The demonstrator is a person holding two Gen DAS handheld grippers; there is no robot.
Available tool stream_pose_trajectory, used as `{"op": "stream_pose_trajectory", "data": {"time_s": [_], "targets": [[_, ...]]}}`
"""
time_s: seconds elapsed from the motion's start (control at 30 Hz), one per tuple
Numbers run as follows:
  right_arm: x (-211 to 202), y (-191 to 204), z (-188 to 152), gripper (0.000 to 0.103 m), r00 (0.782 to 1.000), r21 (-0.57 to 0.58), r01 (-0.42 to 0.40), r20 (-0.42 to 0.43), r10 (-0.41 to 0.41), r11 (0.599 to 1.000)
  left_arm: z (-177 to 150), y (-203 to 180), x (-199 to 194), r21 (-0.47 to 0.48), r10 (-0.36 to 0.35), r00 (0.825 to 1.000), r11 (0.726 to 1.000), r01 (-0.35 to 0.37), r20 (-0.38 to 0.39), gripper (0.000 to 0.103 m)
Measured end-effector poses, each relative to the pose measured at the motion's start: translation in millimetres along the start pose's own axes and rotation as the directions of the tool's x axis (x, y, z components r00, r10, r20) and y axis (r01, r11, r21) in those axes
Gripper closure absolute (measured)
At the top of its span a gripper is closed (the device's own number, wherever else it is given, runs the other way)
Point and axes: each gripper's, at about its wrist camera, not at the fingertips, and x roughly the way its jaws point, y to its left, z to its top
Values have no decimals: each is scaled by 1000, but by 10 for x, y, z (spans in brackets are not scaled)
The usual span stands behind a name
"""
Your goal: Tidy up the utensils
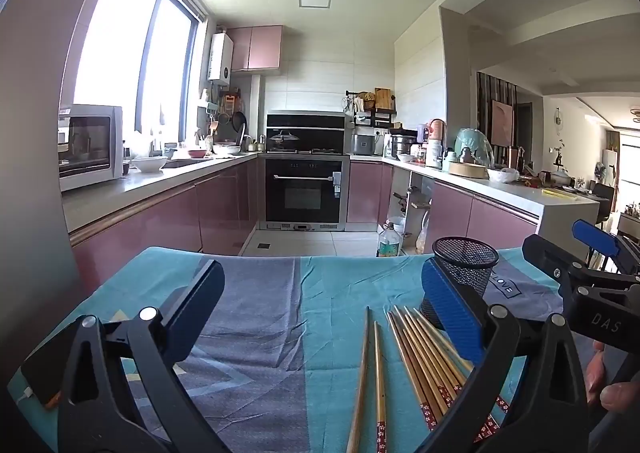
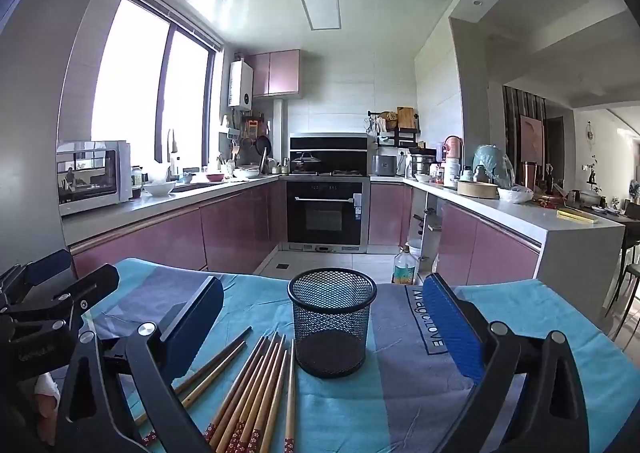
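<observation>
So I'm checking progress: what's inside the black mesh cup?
Nothing visible inside the black mesh cup: through the mesh only its dark base shows. The chopsticks all lie on the cloth beside it.

Right gripper (image 2: 324, 317) wide open above blue cloth (image 2: 400, 405); empty mesh cup (image 2: 332, 323) upright, chopsticks (image 2: 256, 389) lying just beside.
</observation>
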Motion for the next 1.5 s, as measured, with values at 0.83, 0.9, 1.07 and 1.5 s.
{"op": "stream_pose_trajectory", "data": {"time_s": [0.83, 0.9, 1.07, 1.5], "targets": [[0, 9, 10, 7, 1000, -4, 0, 9, 0, 1000, 48, -62, -68, 4, -11, 1000, 1000, 11, 1, 6], [1, 11, 7, 7, 1000, -4, 1, 9, -1, 1000, 54, -66, -72, 3, -11, 1000, 1000, 11, 1, 6], [-3, 11, 11, 7, 1000, -4, 1, 12, -1, 1000, 53, -73, -70, 4, -11, 1000, 1000, 11, 2, 6], [1, 12, 17, 7, 1000, -4, 2, 11, -2, 1000, 54, -80, -73, 3, -12, 1000, 1000, 12, 2, 6]]}}
